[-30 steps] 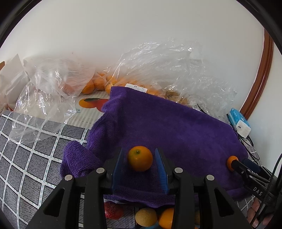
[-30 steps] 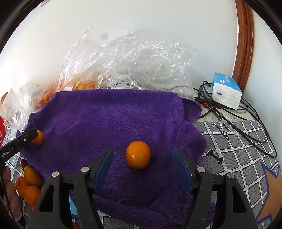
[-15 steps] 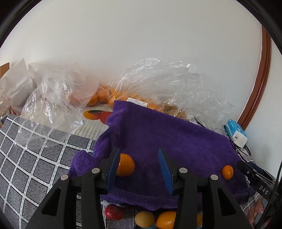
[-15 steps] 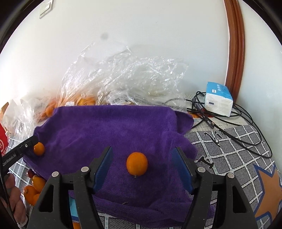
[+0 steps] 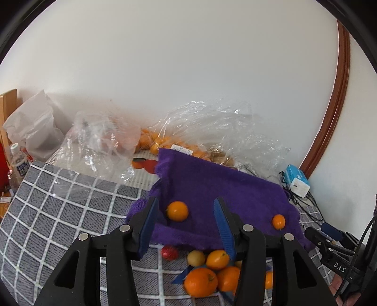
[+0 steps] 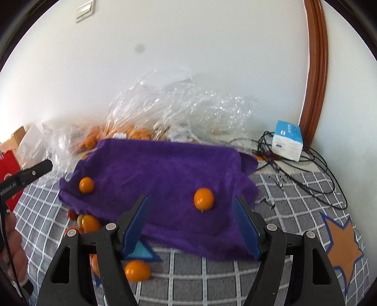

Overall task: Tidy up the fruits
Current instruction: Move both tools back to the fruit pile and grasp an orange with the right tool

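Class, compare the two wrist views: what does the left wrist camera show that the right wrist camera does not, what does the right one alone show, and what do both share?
Only the left wrist view shows a plastic bottle and a white bag at far left. Only the right wrist view shows an orange star on the checked cloth and a wall switch. Both show the purple towel with two oranges on it, the clear bags, and the blue-and-white box.

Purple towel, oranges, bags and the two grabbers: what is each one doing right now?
Purple towel: spread out, edges rumpled.
Two oranges: resting on the towel, apart, not held.
Fruit pile: loose on the checked cloth.
Plastic bags: crumpled, oranges inside.
Left gripper: open, has just been opening, empty.
Right gripper: open, empty.
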Action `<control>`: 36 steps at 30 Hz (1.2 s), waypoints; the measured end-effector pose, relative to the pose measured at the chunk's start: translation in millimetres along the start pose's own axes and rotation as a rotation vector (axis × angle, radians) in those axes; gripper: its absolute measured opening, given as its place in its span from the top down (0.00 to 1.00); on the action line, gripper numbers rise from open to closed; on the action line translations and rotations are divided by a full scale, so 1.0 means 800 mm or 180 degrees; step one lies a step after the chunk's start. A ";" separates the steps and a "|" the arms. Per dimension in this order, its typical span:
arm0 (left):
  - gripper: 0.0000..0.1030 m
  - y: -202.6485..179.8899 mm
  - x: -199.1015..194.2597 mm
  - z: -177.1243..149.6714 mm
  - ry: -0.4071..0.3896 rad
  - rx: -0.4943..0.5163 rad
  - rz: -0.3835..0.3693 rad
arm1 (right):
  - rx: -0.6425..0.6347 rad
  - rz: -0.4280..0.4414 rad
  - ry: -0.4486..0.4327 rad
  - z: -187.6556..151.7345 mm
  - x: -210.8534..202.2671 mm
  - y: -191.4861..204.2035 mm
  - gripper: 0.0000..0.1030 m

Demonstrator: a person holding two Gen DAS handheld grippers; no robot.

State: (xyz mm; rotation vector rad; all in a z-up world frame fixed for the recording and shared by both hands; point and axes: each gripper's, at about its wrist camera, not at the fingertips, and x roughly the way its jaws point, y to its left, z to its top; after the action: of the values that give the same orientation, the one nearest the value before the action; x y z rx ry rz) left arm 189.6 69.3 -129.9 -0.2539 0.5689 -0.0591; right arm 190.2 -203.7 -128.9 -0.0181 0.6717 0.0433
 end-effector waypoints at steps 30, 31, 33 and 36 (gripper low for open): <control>0.51 0.072 -0.024 -0.099 0.0378 -0.0179 0.0211 | -0.0282 0.0324 0.0514 -0.098 0.029 0.051 0.64; 0.51 0.071 -0.023 -0.097 0.0435 -0.0180 0.0215 | -0.0299 0.0290 0.0465 -0.096 0.024 0.047 0.64; 0.51 0.069 -0.023 -0.091 0.0537 -0.0271 0.0145 | -0.0334 0.0204 0.0372 -0.091 0.018 0.031 0.65; 0.51 0.051 -0.017 -0.076 0.0554 -0.0155 0.0122 | -0.0345 0.0083 0.0321 -0.086 0.016 0.012 0.73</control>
State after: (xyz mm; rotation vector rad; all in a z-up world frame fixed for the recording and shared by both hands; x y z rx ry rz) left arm 144.7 97.3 -182.2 -0.2869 0.7487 -0.0303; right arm 156.9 -196.1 -190.7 -0.1165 0.7699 0.1045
